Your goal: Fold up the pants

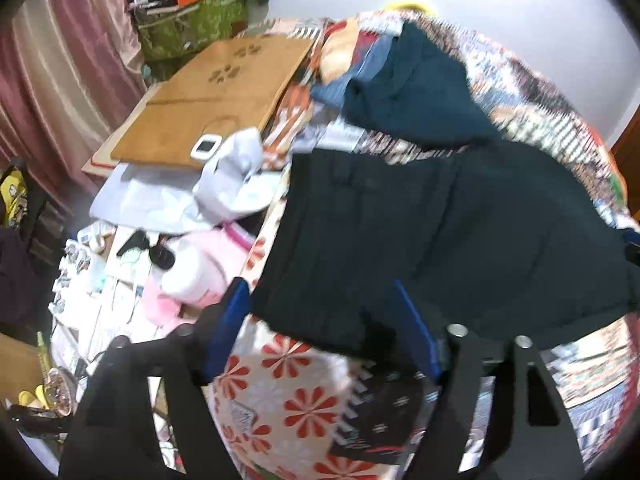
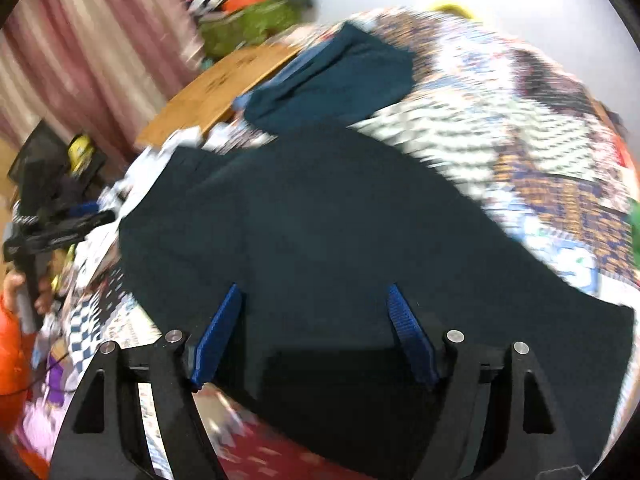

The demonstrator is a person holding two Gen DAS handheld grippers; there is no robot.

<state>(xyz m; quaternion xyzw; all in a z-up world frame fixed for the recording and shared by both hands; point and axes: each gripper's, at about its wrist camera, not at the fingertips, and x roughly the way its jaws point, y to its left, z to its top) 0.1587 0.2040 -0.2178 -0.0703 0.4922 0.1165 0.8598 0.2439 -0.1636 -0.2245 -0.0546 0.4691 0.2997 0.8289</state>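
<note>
The dark pants (image 1: 452, 236) are spread flat on a bed covered by a patterned quilt (image 1: 304, 396) with red flowers on it. In the left wrist view the left gripper (image 1: 324, 312) is seen with its two blue fingers (image 1: 230, 320) held wide apart; a corner of the pants lies between them, but it is not pinched. In the right wrist view the right gripper (image 2: 314, 320) is also held wide apart, and the pants (image 2: 320, 240) fill the space under and between its blue fingers (image 2: 408, 332) — the cloth is not squeezed there either. That view is blurred, so it cannot be told for sure whether the fingertips touch the cloth. A second dark teal garment (image 1: 416, 92) is bunched up farther back on the quilt, just past the pants, with a bit of blue cloth (image 1: 336, 88) beside it. To the left of the bed a brown board (image 1: 224, 96) with paw prints is laid flat, and a small white device (image 1: 206, 146) is set on its near edge. A pale grey cloth (image 1: 236, 180) is crumpled next to it, and a pink and white bottle (image 1: 192, 276) is found lower down among small clutter. A green bag (image 1: 192, 28) packed with things is seen at the back, near a pink curtain (image 1: 52, 80). In the right wrist view the other black tool (image 2: 52, 232) is held at the far left — only partly shown.
</note>
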